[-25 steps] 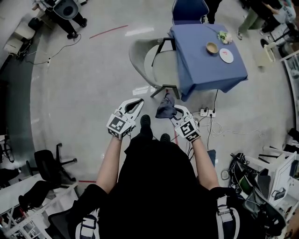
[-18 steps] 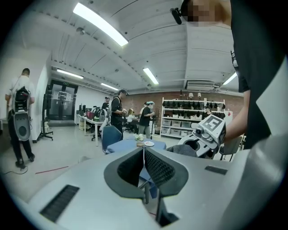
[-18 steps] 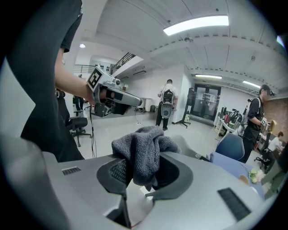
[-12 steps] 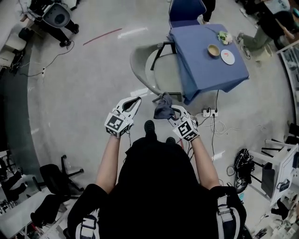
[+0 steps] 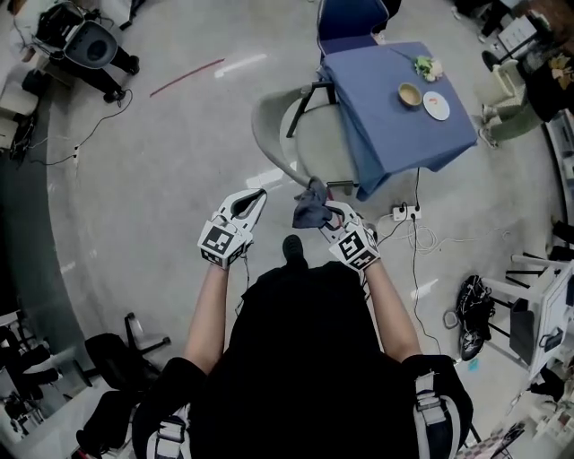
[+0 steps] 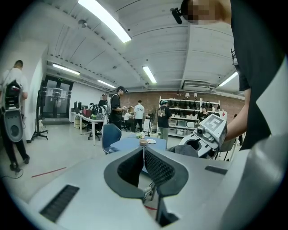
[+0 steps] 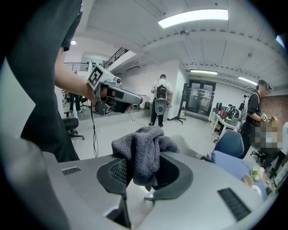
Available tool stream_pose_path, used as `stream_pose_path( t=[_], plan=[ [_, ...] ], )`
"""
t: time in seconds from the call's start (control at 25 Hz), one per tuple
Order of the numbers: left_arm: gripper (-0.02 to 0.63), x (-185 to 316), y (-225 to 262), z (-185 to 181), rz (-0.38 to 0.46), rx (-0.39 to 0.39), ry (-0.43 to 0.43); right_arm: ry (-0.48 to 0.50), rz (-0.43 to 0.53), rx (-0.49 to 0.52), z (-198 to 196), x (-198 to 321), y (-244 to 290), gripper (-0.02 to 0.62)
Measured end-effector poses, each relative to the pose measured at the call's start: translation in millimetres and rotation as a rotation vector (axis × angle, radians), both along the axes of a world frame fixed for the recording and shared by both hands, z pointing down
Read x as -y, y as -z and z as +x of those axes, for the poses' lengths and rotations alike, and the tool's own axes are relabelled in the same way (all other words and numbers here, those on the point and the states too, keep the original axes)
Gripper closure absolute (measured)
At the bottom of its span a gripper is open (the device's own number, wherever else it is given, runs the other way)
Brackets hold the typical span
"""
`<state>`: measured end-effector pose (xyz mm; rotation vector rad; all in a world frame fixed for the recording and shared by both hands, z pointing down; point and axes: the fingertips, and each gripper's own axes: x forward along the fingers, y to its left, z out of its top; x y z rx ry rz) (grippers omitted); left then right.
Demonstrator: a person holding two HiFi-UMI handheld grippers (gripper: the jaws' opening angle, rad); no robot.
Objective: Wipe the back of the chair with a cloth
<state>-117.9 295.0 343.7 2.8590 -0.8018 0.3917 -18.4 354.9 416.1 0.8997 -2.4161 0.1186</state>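
Observation:
The beige chair (image 5: pixel 289 134) stands on the floor ahead of me, its curved back (image 5: pixel 262 133) turned to the left and its seat tucked against the blue-draped table (image 5: pixel 395 134). A dark grey cloth (image 5: pixel 310 204) is bunched in my right gripper (image 5: pixel 325 210), which is shut on it just short of the chair's near edge. In the right gripper view the cloth (image 7: pixel 141 152) hangs over the jaws and hides their tips, with the chair (image 7: pixel 185 144) beyond. My left gripper (image 5: pixel 256 195) is level beside it, shut and empty; its tips meet (image 6: pixel 144 152).
A bowl (image 5: pixel 409 93) and a plate (image 5: pixel 437 105) sit on the table. A blue chair (image 5: pixel 346 18) stands at its far side. A power strip (image 5: pixel 401 213) with cables lies on the floor right of my right gripper. Office chairs (image 5: pixel 117 350) and a bag (image 5: pixel 471 309) flank me.
I have stepped closer to the chair, so both grippers and the cloth now sit nearer its near edge. The jaws' states are the same.

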Motion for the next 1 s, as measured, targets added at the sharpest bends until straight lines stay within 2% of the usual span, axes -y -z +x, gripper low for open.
stream_pose_path(
  t=[0.32, 0.6, 1.0],
  plan=[
    [0.578, 15, -8, -29, -0.012, -0.011, 0.022, 0.01, -0.002, -0.019, -24, 9, -5, 0.476],
    [0.578, 16, -12, -38, -0.023, -0.021, 0.024, 0.01, -0.01, -0.029, -31, 10, -7, 0.474],
    [0.578, 37, -17, -50, -0.039, -0.017, 0.087, 0.064, -0.023, -0.011, -35, 33, -12, 0.474]
  ],
)
